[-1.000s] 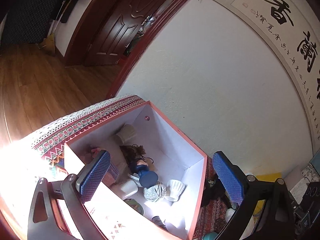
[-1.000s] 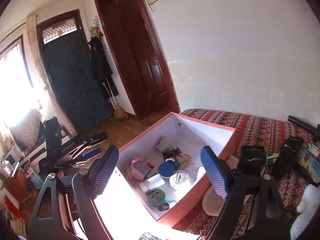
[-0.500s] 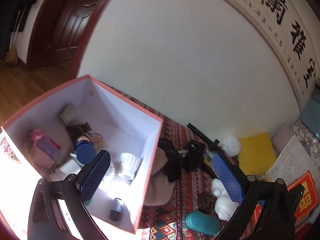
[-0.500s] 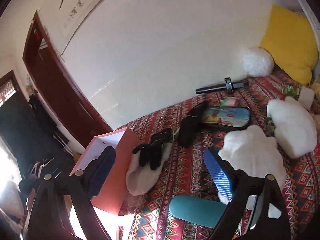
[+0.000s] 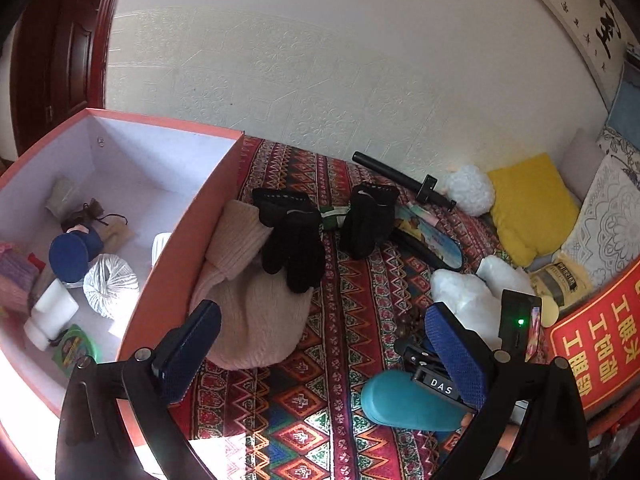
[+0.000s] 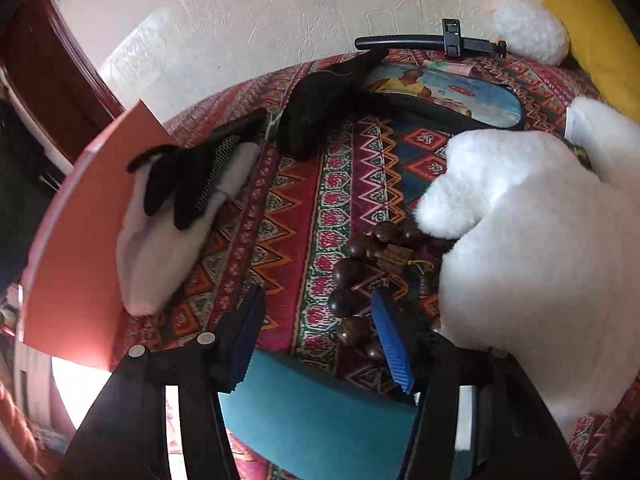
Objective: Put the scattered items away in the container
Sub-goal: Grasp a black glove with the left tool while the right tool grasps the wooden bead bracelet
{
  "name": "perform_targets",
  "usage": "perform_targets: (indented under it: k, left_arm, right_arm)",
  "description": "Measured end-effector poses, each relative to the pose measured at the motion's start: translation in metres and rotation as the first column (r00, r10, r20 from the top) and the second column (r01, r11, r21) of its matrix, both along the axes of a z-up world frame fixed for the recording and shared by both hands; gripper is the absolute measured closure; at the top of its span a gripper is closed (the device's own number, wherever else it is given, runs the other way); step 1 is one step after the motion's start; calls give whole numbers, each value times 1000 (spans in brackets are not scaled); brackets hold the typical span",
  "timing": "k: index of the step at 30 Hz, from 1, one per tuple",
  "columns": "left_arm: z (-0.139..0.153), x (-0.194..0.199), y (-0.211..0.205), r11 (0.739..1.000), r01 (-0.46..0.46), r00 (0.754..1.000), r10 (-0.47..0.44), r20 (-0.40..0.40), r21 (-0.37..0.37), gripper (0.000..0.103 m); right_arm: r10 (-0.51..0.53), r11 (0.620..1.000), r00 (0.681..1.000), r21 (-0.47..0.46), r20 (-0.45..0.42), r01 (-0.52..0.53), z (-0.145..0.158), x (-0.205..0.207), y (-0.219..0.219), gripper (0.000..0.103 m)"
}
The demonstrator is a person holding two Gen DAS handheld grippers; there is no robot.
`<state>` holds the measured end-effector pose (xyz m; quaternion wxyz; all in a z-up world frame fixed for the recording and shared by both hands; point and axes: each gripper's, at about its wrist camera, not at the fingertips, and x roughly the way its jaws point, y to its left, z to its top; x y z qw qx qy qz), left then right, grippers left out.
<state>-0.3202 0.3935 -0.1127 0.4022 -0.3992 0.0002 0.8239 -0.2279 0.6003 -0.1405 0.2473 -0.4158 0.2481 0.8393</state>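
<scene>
Both grippers are open, and I see nothing held between their fingers. My right gripper sits low over the teal case, with its blue pads wide apart on either side of the case's top end, and I cannot tell if they touch it. Just past the teal case lie some brown wooden beads, and beside them is a big white fluffy toy. My left gripper hangs above the patterned blanket, with its fingers far apart. The teal case also shows from the left wrist, close to the left gripper's right finger. The red box with white insides stands far to the left of the teal case. Inside it I see a ball of white string, a blue cap and a white bottle. A pink knit hat leans on the outside wall of the box. One black glove lies on top of the hat, and another black glove lies on the blanket beyond the teal case. A yellow pillow sits far off by the wall.
</scene>
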Motion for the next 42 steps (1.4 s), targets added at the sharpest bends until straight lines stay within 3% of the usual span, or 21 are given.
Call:
perform_targets:
  k: [3,5,6,7,9,11,14,17,21,22,25,28,33,34,35,36,38,42]
  left_arm:
    - [-9,-3,2,1000,-9,1000,9,12,-19,0]
    - [-13,-3,4,999,-9,1000,10,22,-32,0]
    - [-16,-3,5,999,-8,1000,9,22,-41,0]
    - [-18,-2,7,999,-6,1000,7,17,-52,0]
    - [-22,2,11,996,5,1000,-5,-1,-84,0]
    - [-26,7,19,991,28,999,-32,-32,-129,0]
    - [-37,16,34,978,44,996,-59,-68,-205,0]
    - [-50,22,51,971,75,996,-85,-37,-225,0]
    - [-55,29,87,962,106,991,-122,-51,-253,0]
    - [-53,28,102,959,105,989,-128,-72,-264,0]
    - [-51,21,160,936,90,975,-152,-159,-341,0]
    - [-57,14,227,889,78,947,-207,-245,-450,0]
    - [-89,-15,312,789,39,911,-280,-303,-613,2]
    - [-94,-24,320,775,44,918,-280,-280,-630,8]
    - [-96,-33,323,782,77,933,-276,-233,-619,49]
    - [-94,-44,321,799,113,953,-256,-165,-590,97]
    - [-79,-57,306,855,140,975,-206,-80,-500,97]
    - [-43,-46,278,883,190,964,-250,-86,-429,97]
  right_arm:
    - [69,993,987,87,144,-82,-25,-20,-11,53]
    - [101,987,982,107,157,-119,-31,-24,-16,60]
    - [114,989,983,77,142,-126,-31,-23,-12,74]
    - [121,992,986,32,112,-125,-30,-20,-7,85]
    - [115,990,993,-82,-15,-116,-22,-6,8,85]
    - [82,983,981,-150,-178,-110,2,16,22,85]
    - [16,977,909,-186,-416,-102,51,62,46,85]
    - [-70,957,791,-264,-608,-119,79,113,73,85]
    - [-175,938,617,-320,-767,-132,101,174,101,85]
    - [-192,939,589,-322,-785,-123,105,185,106,85]
    - [-240,945,551,-322,-799,-56,114,210,117,85]
    - [-293,933,497,-358,-816,-38,108,232,132,85]
    - [-320,925,502,-380,-804,-20,101,237,144,85]
    - [-316,925,507,-379,-802,-23,101,233,145,85]
    - [-310,927,514,-375,-800,-26,101,231,145,85]
    - [-302,929,523,-369,-797,-25,102,229,144,85]
    - [-291,934,545,-357,-786,-16,102,223,145,85]
    - [-295,931,551,-365,-781,-19,96,217,146,85]
